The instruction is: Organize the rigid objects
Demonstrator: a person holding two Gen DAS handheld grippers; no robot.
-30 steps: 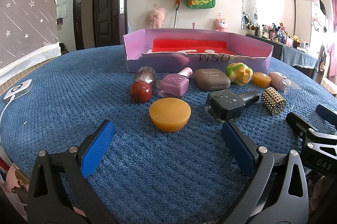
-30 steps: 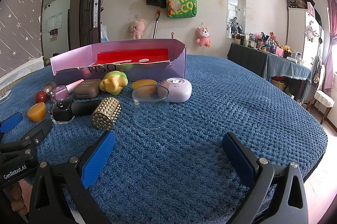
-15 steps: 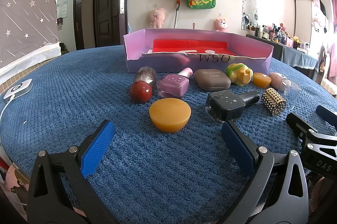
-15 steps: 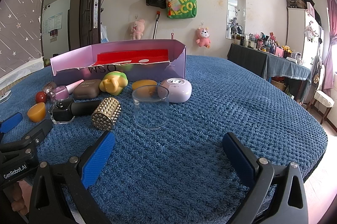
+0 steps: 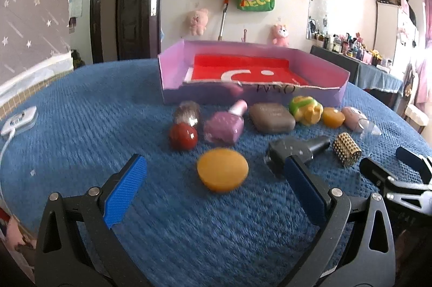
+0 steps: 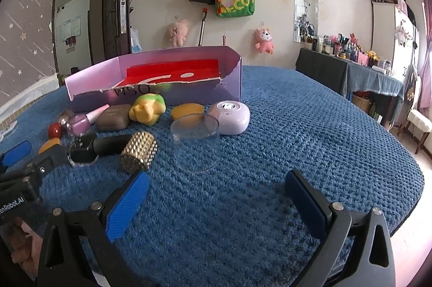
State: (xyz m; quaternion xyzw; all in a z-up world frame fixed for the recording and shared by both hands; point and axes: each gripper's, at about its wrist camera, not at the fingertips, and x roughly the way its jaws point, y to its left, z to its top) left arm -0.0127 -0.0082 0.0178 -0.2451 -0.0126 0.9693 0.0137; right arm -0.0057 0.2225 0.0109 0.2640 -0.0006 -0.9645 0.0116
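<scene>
left gripper (image 5: 213, 179) gaping wide, holding nothing, hovering over the orange dome (image 5: 222, 173) | right gripper (image 6: 214, 195) also gaping wide, sitting near the clear cup (image 6: 195, 142) | items lying mid-blanket (image 6: 297, 125) before the purple box (image 6: 154, 82)

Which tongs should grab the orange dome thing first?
The left tongs, probably. They are open, and the orange dome lies right ahead between their tips. The right tongs, also open, face the clear cup instead.
</scene>
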